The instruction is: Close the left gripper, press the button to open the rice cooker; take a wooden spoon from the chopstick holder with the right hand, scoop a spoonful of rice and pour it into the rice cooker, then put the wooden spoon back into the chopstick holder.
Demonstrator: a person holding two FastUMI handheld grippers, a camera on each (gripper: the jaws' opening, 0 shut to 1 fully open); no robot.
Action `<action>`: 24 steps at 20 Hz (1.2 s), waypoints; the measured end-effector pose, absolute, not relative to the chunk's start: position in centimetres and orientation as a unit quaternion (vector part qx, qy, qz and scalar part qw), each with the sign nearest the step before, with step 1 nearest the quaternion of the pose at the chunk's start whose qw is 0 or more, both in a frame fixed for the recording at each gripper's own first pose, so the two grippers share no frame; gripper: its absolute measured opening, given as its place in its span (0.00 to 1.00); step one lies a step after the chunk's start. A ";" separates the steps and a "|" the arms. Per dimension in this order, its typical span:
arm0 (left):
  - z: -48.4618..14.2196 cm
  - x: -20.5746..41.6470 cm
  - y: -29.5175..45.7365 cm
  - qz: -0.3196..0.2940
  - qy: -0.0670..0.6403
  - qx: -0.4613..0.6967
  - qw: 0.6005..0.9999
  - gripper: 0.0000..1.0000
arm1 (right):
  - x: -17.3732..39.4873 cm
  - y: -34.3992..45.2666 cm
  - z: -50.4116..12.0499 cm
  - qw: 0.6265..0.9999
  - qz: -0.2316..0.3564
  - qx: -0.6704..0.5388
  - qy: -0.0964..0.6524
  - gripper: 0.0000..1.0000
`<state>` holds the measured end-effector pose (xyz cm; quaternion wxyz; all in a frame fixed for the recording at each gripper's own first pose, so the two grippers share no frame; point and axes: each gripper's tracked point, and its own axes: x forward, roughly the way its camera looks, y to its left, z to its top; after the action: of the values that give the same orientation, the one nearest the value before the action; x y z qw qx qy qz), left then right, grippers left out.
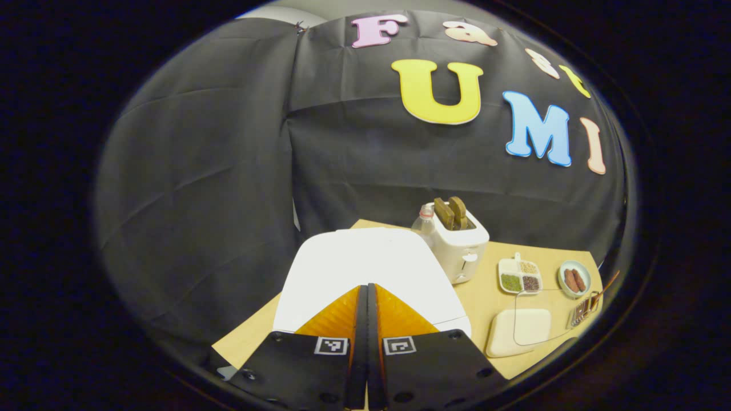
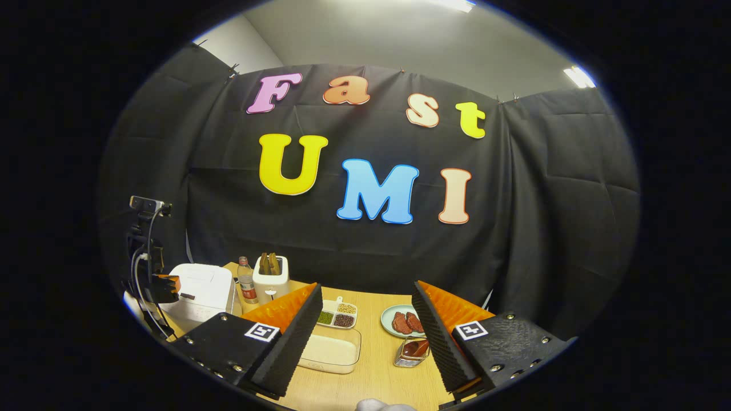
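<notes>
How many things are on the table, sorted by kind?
Kitchen machines: 2, rice cooker and toaster
Bottles: 1, bottle
Food dishes: 3, sectioned dish, plate of meat, tub of rice
Holders: 1, chopstick holder
Total: 7

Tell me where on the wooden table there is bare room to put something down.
Bare wood lies in the right gripper view in front of the clear rice container and wire chopstick holder. The back is crowded: white rice cooker, plastic bottle, white toaster, divided grain dish, round meat plate.
</notes>
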<state>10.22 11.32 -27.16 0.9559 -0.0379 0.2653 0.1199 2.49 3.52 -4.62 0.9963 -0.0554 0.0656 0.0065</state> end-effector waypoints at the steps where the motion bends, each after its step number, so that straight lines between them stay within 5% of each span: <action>1: -28.0 10.3 11.5 0.121 0.275 -0.038 0.953 0.09 | 2.6 3.6 -5.0 0.996 0.007 -0.058 0.069 0.96; 19: -31.1 9.8 12.1 0.117 0.339 -0.017 0.933 0.10 | 2.9 4.2 -5.9 0.995 0.019 -0.061 0.082 0.96; 24: -24.8 12.2 12.7 0.123 0.219 0.017 0.968 0.09 | 2.5 3.7 -6.0 0.996 0.017 -0.058 0.064 0.96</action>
<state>12.22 12.70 -24.80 0.9679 0.0169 0.2187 0.1228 2.46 3.66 -6.01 0.9961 -0.0581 0.0641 0.0169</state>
